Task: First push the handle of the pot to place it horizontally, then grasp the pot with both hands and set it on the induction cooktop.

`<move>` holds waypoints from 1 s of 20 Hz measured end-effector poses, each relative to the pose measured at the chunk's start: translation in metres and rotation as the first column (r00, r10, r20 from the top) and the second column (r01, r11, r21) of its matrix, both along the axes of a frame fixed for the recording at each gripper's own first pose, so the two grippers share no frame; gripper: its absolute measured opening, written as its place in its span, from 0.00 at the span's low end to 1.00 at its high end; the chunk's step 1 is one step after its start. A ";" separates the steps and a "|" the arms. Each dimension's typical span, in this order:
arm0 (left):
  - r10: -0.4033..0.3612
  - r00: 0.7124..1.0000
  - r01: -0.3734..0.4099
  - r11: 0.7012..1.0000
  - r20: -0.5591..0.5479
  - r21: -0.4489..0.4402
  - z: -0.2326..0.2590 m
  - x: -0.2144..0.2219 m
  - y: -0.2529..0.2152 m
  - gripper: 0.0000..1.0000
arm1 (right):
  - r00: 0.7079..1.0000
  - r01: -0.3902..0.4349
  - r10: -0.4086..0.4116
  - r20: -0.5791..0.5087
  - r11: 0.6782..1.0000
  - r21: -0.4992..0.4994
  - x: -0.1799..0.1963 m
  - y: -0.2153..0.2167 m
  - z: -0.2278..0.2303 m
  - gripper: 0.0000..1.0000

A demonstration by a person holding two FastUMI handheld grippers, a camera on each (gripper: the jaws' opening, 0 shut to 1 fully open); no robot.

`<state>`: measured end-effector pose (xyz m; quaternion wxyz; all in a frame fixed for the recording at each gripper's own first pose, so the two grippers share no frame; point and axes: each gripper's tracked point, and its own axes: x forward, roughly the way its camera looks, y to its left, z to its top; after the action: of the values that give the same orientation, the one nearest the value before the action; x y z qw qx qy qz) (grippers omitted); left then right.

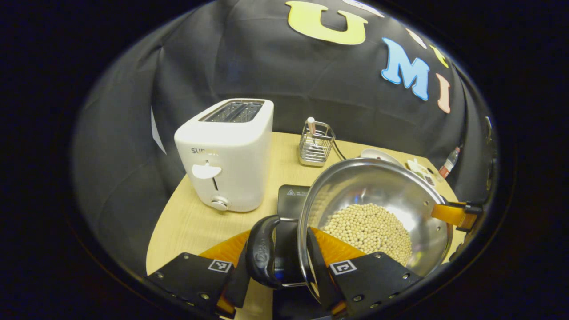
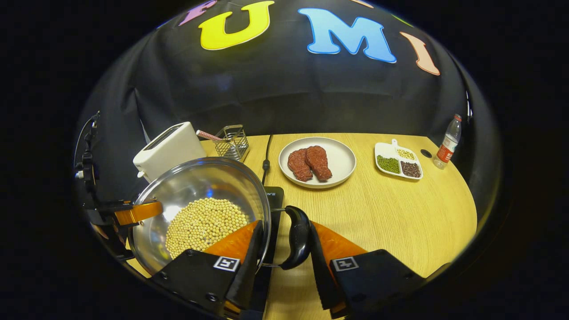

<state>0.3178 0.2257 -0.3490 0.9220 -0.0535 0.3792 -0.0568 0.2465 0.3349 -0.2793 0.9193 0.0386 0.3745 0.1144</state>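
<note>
Between each gripper's fingers (image 1: 320, 262) sits one pot (image 1: 378, 213) handle (image 1: 262, 253).

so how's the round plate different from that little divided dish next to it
The round plate is larger and open, with no partitions; the divided dish is smaller and split into three compartments. The plate holds two dark red slabs of meat; the dish holds small grains, green, dark and pale, each in its own compartment. The dish sits closer to the bottle. Both are white and rest flat on the wooden table.
</note>
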 end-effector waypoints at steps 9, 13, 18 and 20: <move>0.124 0.971 -0.143 0.986 0.205 0.081 0.072 -0.018 0.016 0.81 | 0.972 0.011 -0.009 0.236 1.000 -0.010 -0.005 -0.047 0.062 0.97; 0.163 0.921 -0.204 0.975 0.354 0.083 0.142 -0.034 0.008 0.80 | 0.946 0.052 -0.043 0.320 0.998 -0.018 -0.016 -0.100 0.095 0.99; 0.141 0.881 -0.192 0.979 0.452 0.068 0.204 -0.071 -0.051 0.77 | 0.905 0.094 -0.074 0.419 0.995 -0.026 -0.044 -0.168 0.133 0.99; 0.136 0.863 -0.189 0.980 0.486 0.062 0.223 -0.078 -0.081 0.80 | 0.886 0.110 -0.085 0.456 0.993 -0.029 -0.057 -0.194 0.146 0.99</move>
<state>0.2393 0.1447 -0.1263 0.9901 -0.0197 0.1358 0.0302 0.1899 0.1404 -0.1330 0.9866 0.0045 0.1499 0.0638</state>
